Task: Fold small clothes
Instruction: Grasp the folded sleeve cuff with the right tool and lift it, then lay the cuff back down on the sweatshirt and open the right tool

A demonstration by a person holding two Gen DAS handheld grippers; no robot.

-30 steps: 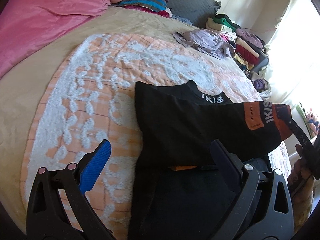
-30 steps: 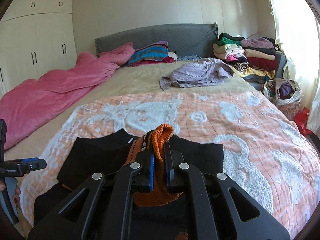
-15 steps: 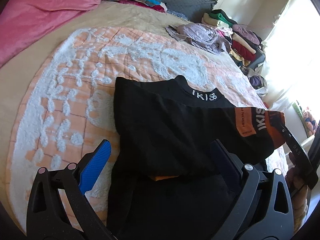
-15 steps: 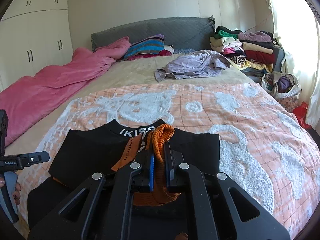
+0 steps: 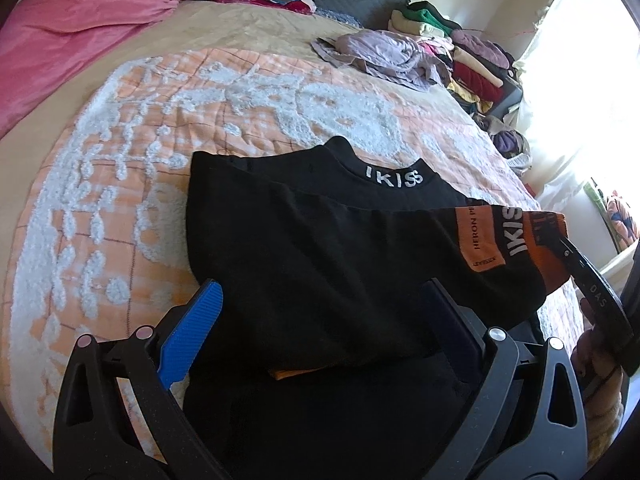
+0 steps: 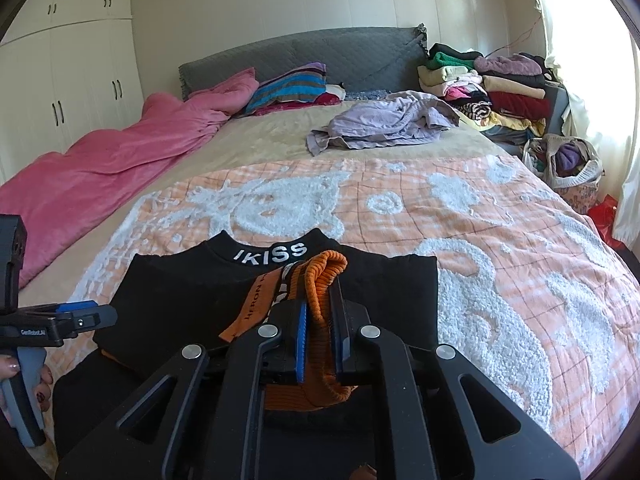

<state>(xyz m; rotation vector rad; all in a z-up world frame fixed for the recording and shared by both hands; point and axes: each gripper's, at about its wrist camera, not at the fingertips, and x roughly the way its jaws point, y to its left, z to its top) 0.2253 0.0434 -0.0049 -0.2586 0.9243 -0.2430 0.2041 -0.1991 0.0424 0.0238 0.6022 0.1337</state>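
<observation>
A black sweater (image 5: pixel 320 248) with "IKISS" lettered in white on its collar lies front-down on the peach and white quilt (image 5: pixel 120 160) at the foot of the bed (image 6: pixel 272 136), its lower part hanging toward the viewer. One sleeve, ending in an orange ribbed cuff (image 6: pixel 320 292), is drawn across the body of the garment. The right hand-held gripper (image 6: pixel 320 340) is clamped narrowly on that cuff, the orange knit bunched between its blue pads. The left hand-held gripper (image 5: pixel 320 320) hovers over the sweater's near left side with its jaws spread wide, holding nothing. Farther up the bed lie a crumpled lilac garment (image 6: pixel 384 124), a pink duvet (image 6: pixel 108 164) and striped pillows (image 6: pixel 288 88). A stack of folded clothes (image 6: pixel 488 84) stands beside the grey headboard (image 6: pixel 304 50), and a white wardrobe (image 6: pixel 60 80) fills the left wall.
</observation>
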